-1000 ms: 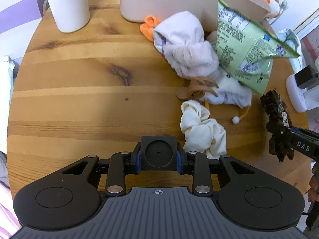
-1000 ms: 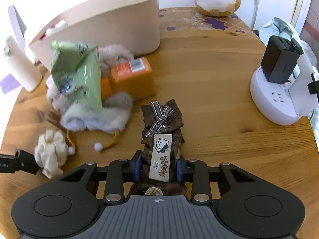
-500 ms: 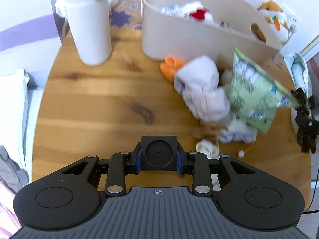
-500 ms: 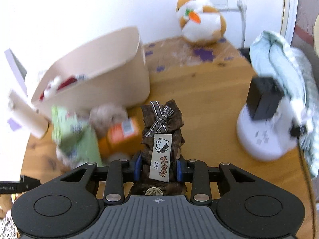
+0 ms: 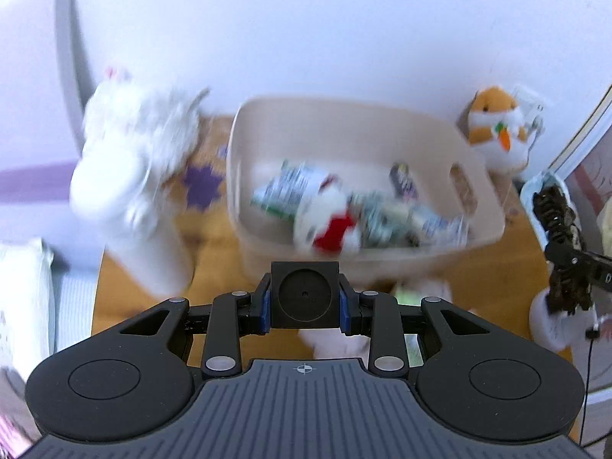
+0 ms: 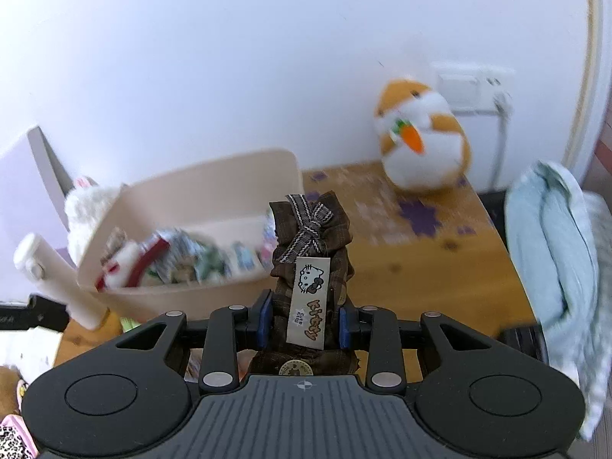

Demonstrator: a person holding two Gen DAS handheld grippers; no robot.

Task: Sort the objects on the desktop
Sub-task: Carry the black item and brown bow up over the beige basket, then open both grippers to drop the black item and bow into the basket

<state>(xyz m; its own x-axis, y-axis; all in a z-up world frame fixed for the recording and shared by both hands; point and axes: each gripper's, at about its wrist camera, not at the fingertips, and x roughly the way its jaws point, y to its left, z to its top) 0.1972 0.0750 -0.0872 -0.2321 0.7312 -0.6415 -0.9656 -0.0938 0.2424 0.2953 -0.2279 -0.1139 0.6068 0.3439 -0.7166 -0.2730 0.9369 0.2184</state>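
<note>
My right gripper is shut on a brown plaid bow hair clip with a Kitty card tag, held in the air to the right of the beige storage bin. That clip and gripper also show at the right edge of the left wrist view. The bin holds snack packets and a white and red plush. My left gripper is shut with nothing between its pads, raised in front of the bin. Loose items on the table lie mostly hidden beneath it.
A white bottle stands left of the bin with a white fluffy plush behind it. An orange hamster plush sits at the back right by a wall socket. A pale blue cloth hangs at the right.
Both grippers have risen and tilted up, so the bin's inside and the wall now show. The right gripper has carried the bow clip up from the table toward the bin.
</note>
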